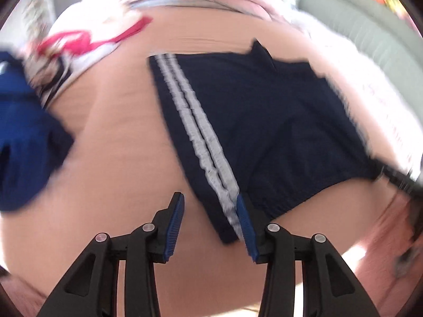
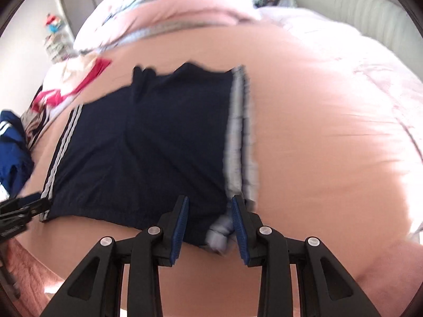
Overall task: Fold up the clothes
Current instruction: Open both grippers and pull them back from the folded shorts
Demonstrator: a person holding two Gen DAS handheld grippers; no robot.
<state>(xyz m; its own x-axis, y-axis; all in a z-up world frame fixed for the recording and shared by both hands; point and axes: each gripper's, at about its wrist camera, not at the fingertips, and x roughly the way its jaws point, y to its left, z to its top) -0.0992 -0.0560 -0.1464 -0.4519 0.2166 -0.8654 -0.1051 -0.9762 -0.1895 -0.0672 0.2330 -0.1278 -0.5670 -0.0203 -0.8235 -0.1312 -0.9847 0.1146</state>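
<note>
While navy shorts [image 2: 148, 142] lie flat on bed [image 2: 317, 145], both grippers' fingers spread, gripping nothing.

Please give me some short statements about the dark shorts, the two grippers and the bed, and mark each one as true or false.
1. The navy shorts lie spread on the pink bed sheet. True.
2. The shorts have red side stripes. False: the stripes are white.
3. The left gripper is shut tight on the waistband. False: its jaws stand open at the striped corner of the shorts.
4. The right gripper is open, with the other striped corner between its fingers. True.
5. The blue garment lies on top of the shorts. False: it lies apart, to their left.
6. A white and red garment lies beyond the shorts. True.
</note>
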